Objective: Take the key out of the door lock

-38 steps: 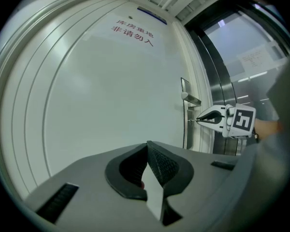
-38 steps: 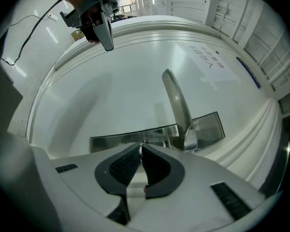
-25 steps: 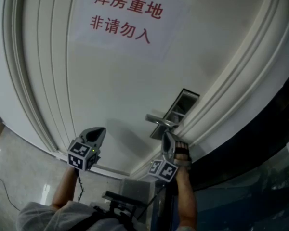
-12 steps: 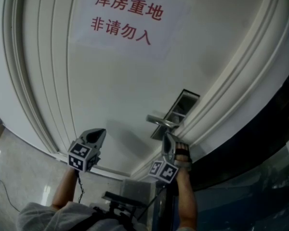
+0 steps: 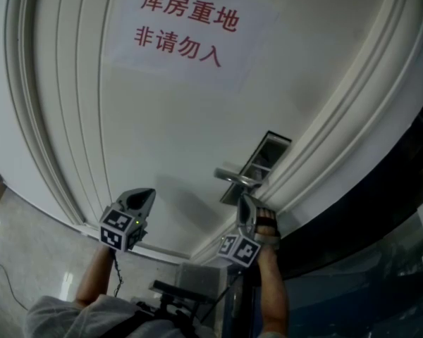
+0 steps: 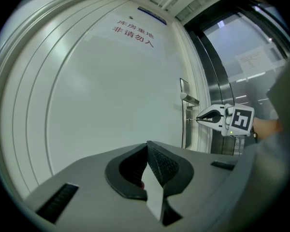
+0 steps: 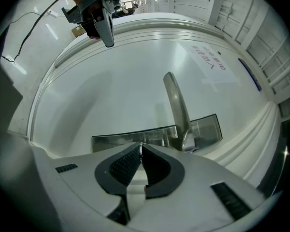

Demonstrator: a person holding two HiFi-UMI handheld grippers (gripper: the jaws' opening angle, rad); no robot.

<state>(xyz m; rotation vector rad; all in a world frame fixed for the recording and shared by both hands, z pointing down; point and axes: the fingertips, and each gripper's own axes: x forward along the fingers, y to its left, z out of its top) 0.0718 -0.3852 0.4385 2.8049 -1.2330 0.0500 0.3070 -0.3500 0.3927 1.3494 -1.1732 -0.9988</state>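
The white door (image 5: 176, 125) carries a silver lock plate (image 5: 266, 153) with a lever handle (image 5: 233, 177). My right gripper (image 5: 241, 197) sits just below the handle, its tips against the lock plate (image 7: 130, 138). In the left gripper view a thin key (image 6: 192, 120) runs from the right gripper (image 6: 199, 118) tips into the plate (image 6: 183, 129); the jaws are shut on it. The right gripper view hides the key behind its own closed tips (image 7: 140, 144). My left gripper (image 5: 142, 194) hovers left of the lock, off the door, shut on nothing (image 6: 147, 144).
A paper sign (image 5: 187, 27) with red characters is stuck high on the door. Moulded white trim and a dark glass-and-metal frame (image 5: 381, 210) border the door's right side. Grey floor with a cable (image 5: 7, 273) lies at lower left, and black gear (image 5: 176, 294) sits below.
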